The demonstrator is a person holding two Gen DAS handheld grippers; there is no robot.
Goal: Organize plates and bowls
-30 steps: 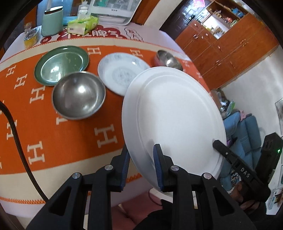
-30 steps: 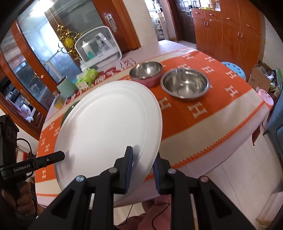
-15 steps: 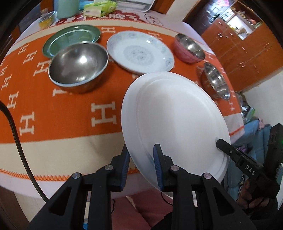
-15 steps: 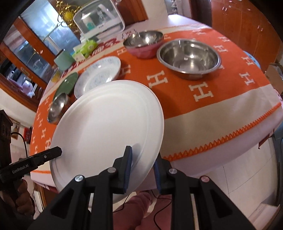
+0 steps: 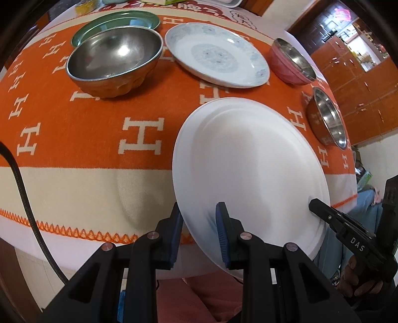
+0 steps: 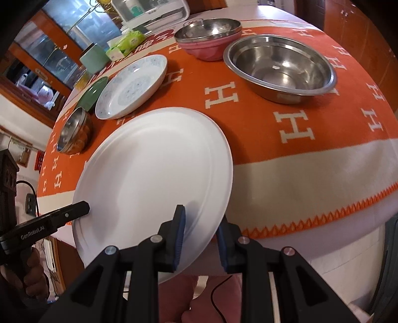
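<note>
Gripping the large white plate (image 5: 248,169) by its near rim, the left gripper (image 5: 199,231) had its fingers closed on the plate's left edge, and the right gripper (image 6: 201,231) had its fingers closed on the opposite edge. The plate hung tilted above the near border of the tabletop (image 5: 74,179), partly beyond it, and I could not tell whether its far rim touched the cloth. In my judgement the danger was this: each hold took only a thin piece of smooth rim, so if the two hands moved unevenly, the plate could twist, slip out and fall past the table edge. Farther on lay the patterned plate (image 5: 216,57), with a steel bowl (image 5: 114,59) beside it and a green plate (image 5: 117,21) behind. If the white plate was pushed forward too low, its front rim could strike the patterned plate or catch in the cloth. The pink bowl (image 6: 209,39) and the wide steel bowl (image 6: 281,67) stood far right, well apart.
</note>
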